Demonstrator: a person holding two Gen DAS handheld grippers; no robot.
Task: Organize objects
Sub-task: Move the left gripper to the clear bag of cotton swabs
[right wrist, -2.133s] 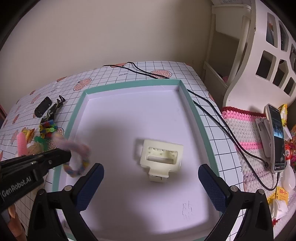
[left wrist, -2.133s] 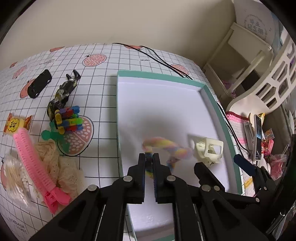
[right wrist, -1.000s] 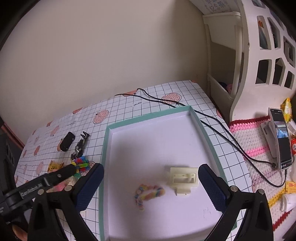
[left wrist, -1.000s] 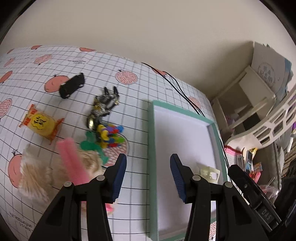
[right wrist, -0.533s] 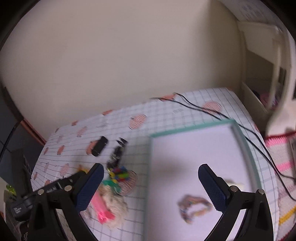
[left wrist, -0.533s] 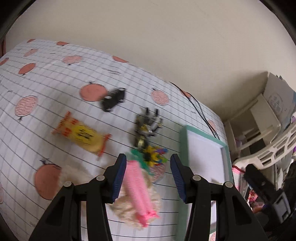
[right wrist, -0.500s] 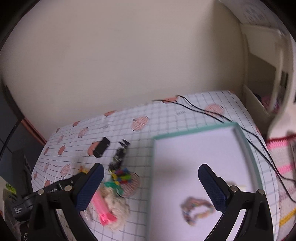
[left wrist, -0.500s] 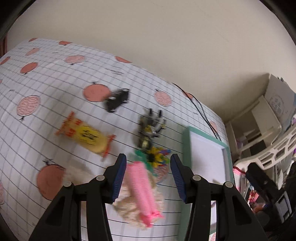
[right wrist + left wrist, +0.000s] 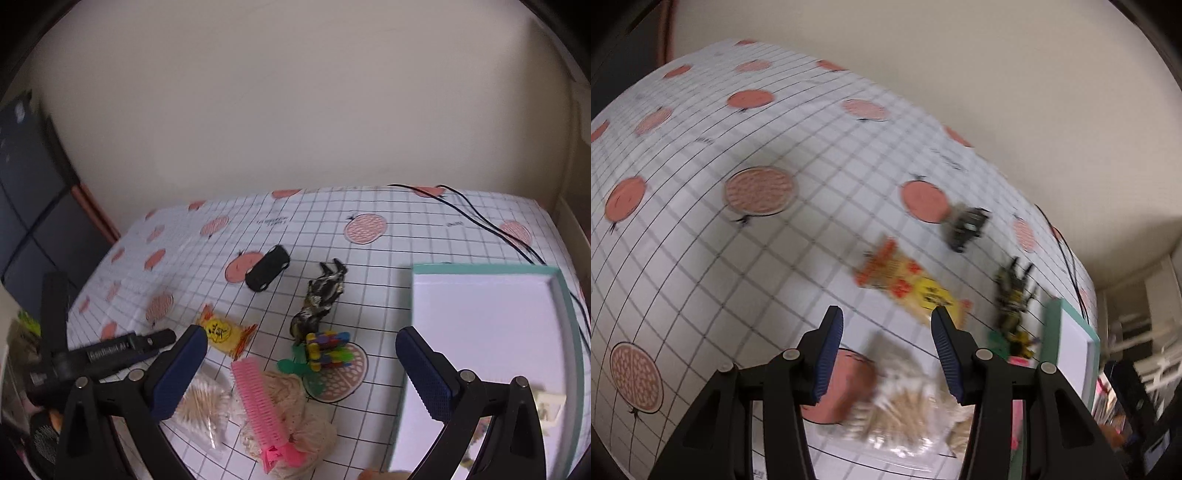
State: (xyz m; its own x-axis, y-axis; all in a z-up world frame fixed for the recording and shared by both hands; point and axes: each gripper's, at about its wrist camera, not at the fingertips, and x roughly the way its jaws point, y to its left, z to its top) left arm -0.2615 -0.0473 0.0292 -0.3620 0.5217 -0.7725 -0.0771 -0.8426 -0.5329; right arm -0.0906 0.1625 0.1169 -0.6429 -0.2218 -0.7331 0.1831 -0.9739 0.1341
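- Left gripper: jaws spread wide, nothing between them; it hangs over the bag of cotton swabs, and its black body also shows at the far left of the right wrist view.
- Yellow snack packet: flat on the gridded tablecloth, just beyond the left gripper's tips.
- Pink hair clip: lying across a cream lace pouch, beside the swabs.
- Black toy car: alone, farther back on the cloth.
- Dark toy figure: its near end touches the colourful block toy.
- Right gripper: jaws wide apart, empty, above this clutter.
- Teal-rimmed white tray: at the right; items at its near corner are blurred.
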